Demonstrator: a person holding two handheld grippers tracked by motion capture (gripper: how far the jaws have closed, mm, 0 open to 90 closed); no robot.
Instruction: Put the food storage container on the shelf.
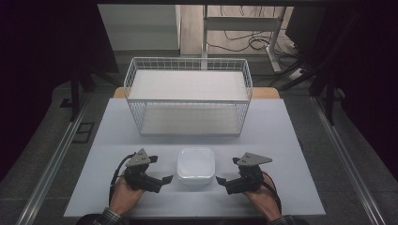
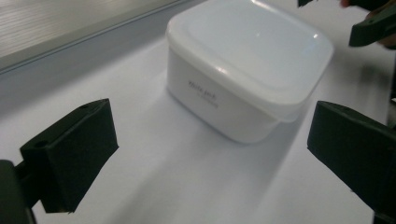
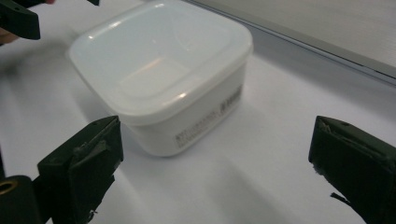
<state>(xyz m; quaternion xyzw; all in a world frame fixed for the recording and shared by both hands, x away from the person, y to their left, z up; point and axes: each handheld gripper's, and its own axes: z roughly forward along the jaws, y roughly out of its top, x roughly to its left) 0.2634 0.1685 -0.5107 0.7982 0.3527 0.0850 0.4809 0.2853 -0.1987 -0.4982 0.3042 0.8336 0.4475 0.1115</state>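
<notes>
Two hand-held grippers sit at the near edge of the white table (image 1: 281, 187), one to each side of a lidded white plastic container (image 1: 195, 165). The left gripper (image 1: 162, 180) lies low in the person's left hand (image 1: 124, 197), its tips turned toward the container's left side, and the right gripper (image 1: 223, 182) mirrors it in the right hand (image 1: 260, 197), aimed at the container's right side. Both pairs of jaws are spread wide and released, with nothing between the pads; each gripper's tips stop just short of the container without touching it. In the left gripper view the black foam pads (image 2: 74, 149) frame bare tabletop, and the container (image 2: 243, 70) stands a little ahead, nearer the right-hand pad, its lid seated all round and faint grey lettering on the facing wall. In the right gripper view the container (image 3: 163, 79) stands ahead and close to the left-hand pad (image 3: 84, 163); a printed label runs along its lower wall, and the translucent lid shows the pale floor inside. Beyond the container, toward the far side of the table and well apart from it, stands a white wire basket rack (image 1: 187, 96) with an upper and a lower white shelf. Behind it, on the floor, cables trail around the legs of a desk frame (image 1: 244, 33).
</notes>
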